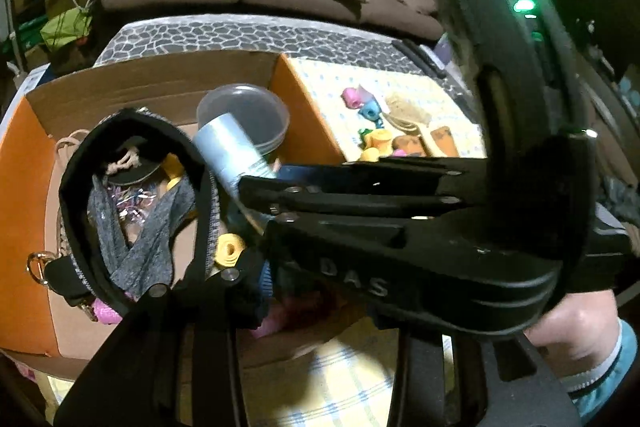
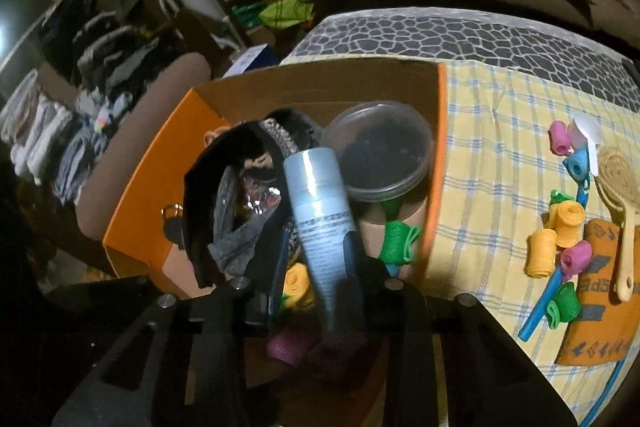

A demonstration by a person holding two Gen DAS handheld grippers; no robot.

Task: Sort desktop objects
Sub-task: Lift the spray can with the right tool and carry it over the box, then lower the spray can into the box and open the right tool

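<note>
Hand [image 1: 576, 323] in left view only, hairbrush [image 2: 618, 183] clearer right

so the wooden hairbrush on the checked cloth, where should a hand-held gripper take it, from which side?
Grip the wooden hairbrush by its narrow handle, coming from above with the jaws across it. It lies flat, its handle end resting on the orange towel; the round head is wider and rollers crowd its left.

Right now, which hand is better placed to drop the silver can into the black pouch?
Right. The right gripper holds the silver can over the cardboard box, beside the black pouch mouth; the left gripper is occupied holding that pouch open.
</note>
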